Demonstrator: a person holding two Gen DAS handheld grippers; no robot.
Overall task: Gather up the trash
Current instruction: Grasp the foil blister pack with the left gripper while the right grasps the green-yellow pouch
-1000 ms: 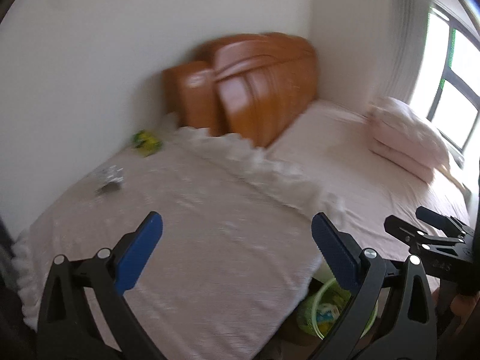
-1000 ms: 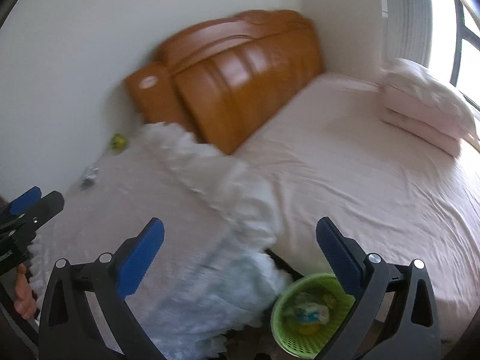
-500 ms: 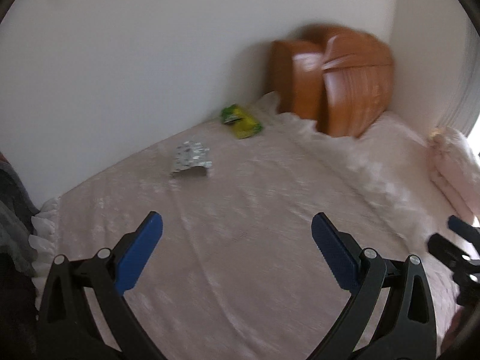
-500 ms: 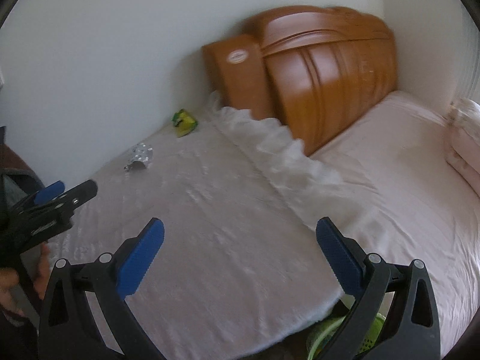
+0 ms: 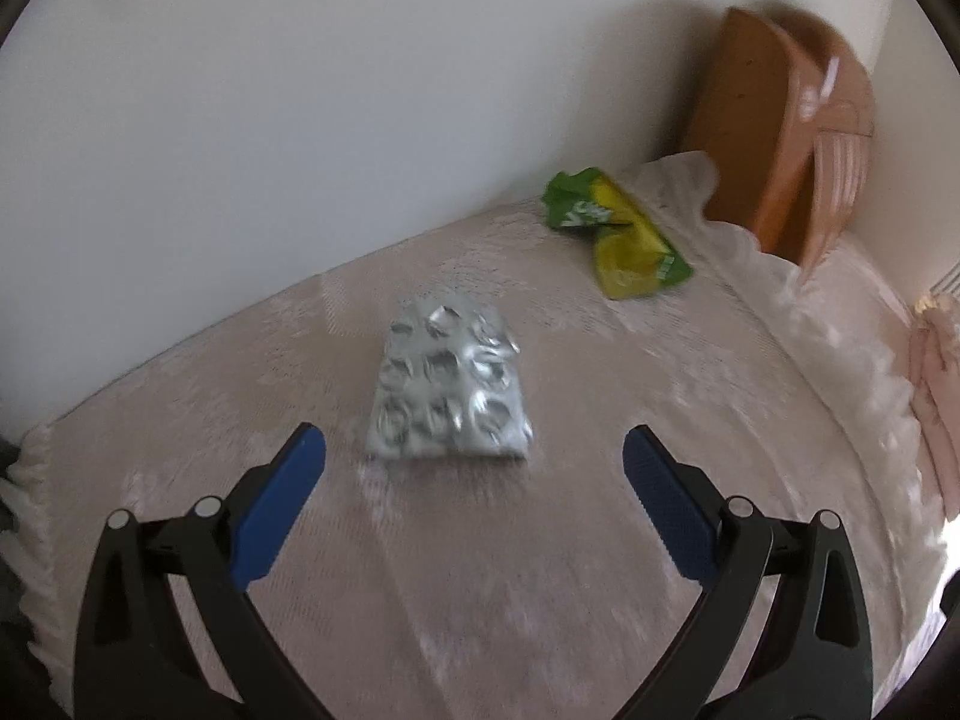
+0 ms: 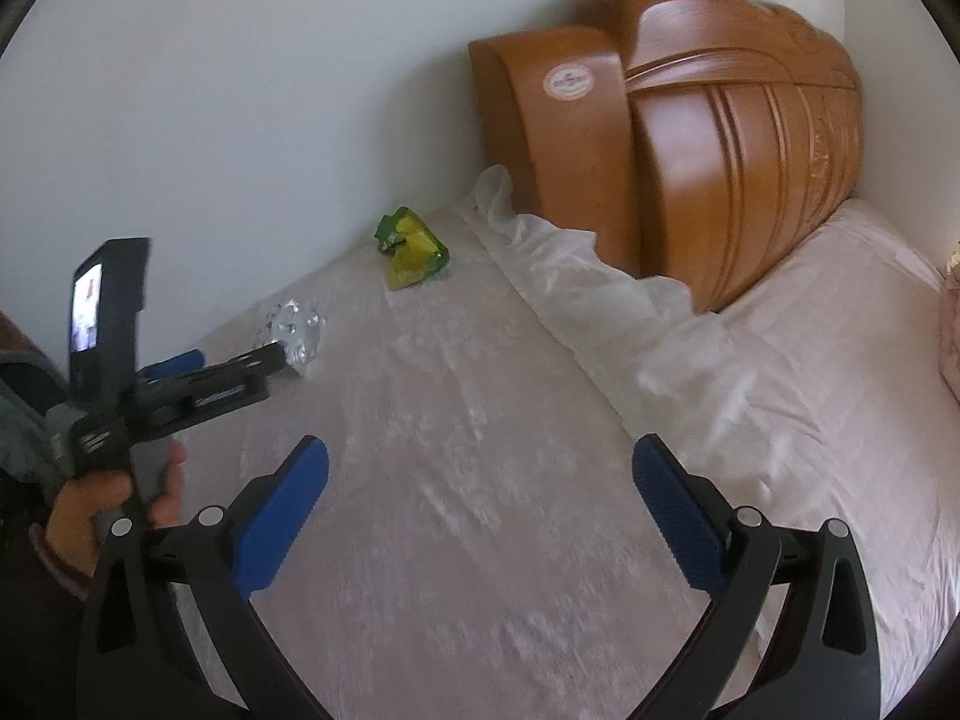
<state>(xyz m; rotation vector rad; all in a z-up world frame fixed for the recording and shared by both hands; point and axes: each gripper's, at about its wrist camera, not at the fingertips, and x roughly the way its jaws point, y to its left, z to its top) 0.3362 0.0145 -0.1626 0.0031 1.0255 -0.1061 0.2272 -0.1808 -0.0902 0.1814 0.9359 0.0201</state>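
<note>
A crumpled silver foil blister pack (image 5: 449,385) lies on the pink lace cover (image 5: 540,540) of a low surface. My left gripper (image 5: 474,468) is open, its blue pads either side of the pack's near edge and just short of it. Farther back near the wall lies a green and yellow wrapper (image 5: 618,234). In the right wrist view the left gripper (image 6: 240,360) reaches the foil pack (image 6: 292,329) from the left, and the wrapper (image 6: 414,247) lies beyond. My right gripper (image 6: 480,492) hangs open over the bare cover, holding nothing.
A white wall (image 5: 300,120) runs behind the covered surface. An orange wooden headboard (image 6: 708,156) stands at the back right. A bed with a pink sheet (image 6: 840,330) lies to the right. A hand (image 6: 108,498) holds the left gripper's handle.
Both views have swung left, away from the bed and the green basket. The left gripper has closed in on the foil pack, which now lies just beyond its open pads.
</note>
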